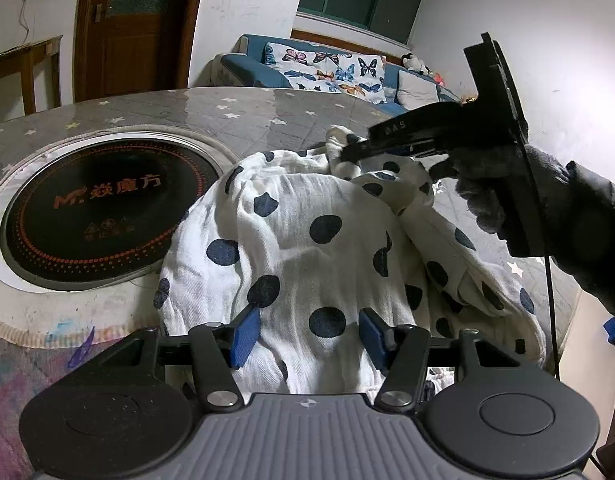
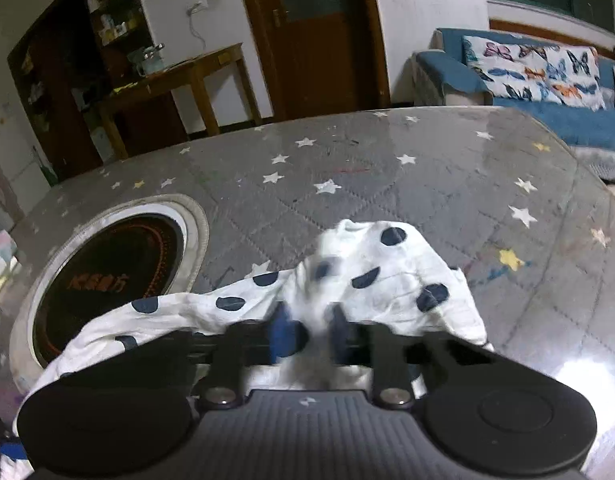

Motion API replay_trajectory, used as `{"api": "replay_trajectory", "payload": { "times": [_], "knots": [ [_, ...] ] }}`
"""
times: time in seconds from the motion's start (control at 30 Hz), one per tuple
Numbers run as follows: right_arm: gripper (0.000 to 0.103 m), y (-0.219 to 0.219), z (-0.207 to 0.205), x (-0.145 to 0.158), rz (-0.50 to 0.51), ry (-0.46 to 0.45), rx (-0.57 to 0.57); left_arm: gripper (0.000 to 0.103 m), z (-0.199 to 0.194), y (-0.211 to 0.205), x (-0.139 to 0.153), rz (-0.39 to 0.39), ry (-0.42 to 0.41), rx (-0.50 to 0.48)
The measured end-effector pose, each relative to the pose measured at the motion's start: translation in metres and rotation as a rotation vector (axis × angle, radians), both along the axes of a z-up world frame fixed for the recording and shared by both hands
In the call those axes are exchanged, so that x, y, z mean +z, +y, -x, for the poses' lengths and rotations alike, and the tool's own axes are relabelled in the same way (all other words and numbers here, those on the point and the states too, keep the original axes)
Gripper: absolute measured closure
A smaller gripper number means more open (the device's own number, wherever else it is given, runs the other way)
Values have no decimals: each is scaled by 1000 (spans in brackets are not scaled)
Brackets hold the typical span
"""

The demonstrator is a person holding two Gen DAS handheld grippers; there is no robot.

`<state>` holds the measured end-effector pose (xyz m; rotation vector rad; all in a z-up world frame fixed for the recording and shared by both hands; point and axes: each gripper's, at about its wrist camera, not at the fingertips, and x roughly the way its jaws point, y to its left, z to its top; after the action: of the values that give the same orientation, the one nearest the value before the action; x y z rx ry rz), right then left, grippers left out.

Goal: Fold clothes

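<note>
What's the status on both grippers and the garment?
Right gripper shut on polka-dot garment, far edge. Left gripper open, pads astride near fabric. Garment bunched on table, beside cooktop.

Star-patterned grey table (image 2: 387, 184) — polka-dot garment (image 1: 307, 240), inset round cooktop (image 1: 103, 212)

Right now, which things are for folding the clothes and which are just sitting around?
For the job:
- spotted cloth
- right gripper, pinching the cloth's far corner
- left gripper, fingers apart over the cloth

Just there:
- round cooktop set in the table
- starry table cover
- blue sofa
- butterfly cushion
</note>
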<state>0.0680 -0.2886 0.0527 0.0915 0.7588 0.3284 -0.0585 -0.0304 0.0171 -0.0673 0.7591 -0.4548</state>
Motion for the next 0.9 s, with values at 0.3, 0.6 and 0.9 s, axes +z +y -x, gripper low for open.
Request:
{"api": "replay_trajectory", "payload": {
  "times": [0.3, 0.6, 0.9],
  "knots": [
    [100, -59, 53, 38, -3, -99, -117, 45, -1, 0, -2, -6, -7, -5],
    [99, -108, 120, 41, 45, -67, -324, 45, -3, 1, -3, -8, -14, -10],
    [79, -130, 149, 5, 51, 77, -481, 44, -4, 3, -3, -18, -15, -24]
  ]
}}
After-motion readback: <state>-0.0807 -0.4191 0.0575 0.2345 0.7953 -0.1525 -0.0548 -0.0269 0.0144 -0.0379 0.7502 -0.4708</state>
